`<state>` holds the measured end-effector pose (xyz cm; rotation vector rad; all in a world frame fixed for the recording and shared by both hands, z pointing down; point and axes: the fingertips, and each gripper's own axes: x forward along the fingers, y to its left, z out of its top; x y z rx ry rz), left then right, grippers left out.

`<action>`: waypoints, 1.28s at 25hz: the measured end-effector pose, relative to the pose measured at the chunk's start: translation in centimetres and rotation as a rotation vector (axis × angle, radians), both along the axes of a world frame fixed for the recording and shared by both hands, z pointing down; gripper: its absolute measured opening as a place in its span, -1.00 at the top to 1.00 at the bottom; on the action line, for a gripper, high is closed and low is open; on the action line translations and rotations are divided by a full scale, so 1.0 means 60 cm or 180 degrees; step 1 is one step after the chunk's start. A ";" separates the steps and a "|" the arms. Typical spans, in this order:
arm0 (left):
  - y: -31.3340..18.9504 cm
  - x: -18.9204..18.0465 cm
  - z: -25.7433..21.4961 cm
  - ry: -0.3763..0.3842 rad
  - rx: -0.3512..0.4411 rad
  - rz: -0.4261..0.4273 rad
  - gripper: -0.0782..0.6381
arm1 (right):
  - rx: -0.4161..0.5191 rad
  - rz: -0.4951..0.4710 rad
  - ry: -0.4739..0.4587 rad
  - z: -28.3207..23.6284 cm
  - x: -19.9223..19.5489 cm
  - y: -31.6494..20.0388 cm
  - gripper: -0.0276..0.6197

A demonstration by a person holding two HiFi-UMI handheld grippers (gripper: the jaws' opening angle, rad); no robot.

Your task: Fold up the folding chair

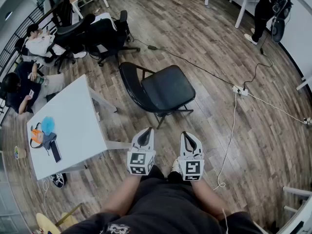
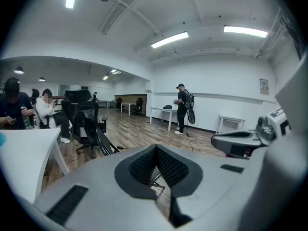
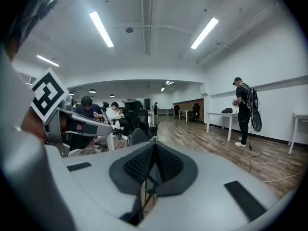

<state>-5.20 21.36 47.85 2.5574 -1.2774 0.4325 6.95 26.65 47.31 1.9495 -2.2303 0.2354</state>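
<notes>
Chair [image 1: 163,89] stands open before you; your left gripper [image 1: 145,136] and right gripper [image 1: 189,140], jaws pressed together and empty, hang short of it, presumably pre-approach.

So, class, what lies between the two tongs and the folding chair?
Only bare wood floor separates the left tongs, the right tongs and the folding chair, seen in the head view.

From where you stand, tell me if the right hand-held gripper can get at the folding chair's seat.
Probably yes. The folding chair stands open ahead of the right hand-held gripper, with only floor between; the white table sits to the left. The gripper's jaws are shut and must open to grip.
</notes>
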 end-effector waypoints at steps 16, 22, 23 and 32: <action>-0.261 -0.054 0.033 -0.0100 -0.0164 -0.0215 0.76 | -0.0032 0.0173 0.0166 0.022 0.038 -0.263 0.87; -0.344 -0.089 0.044 -0.0240 -0.0241 -0.0401 0.76 | -0.0146 0.0207 0.0250 0.036 0.062 -0.337 0.87; -0.353 -0.092 0.047 -0.0257 -0.0264 -0.0429 0.76 | -0.0168 0.0208 0.0232 0.043 0.069 -0.348 0.87; -0.431 -0.090 0.105 -0.0487 -0.0540 -0.0916 0.76 | -0.0355 -0.0181 0.0311 0.145 0.140 -0.475 0.87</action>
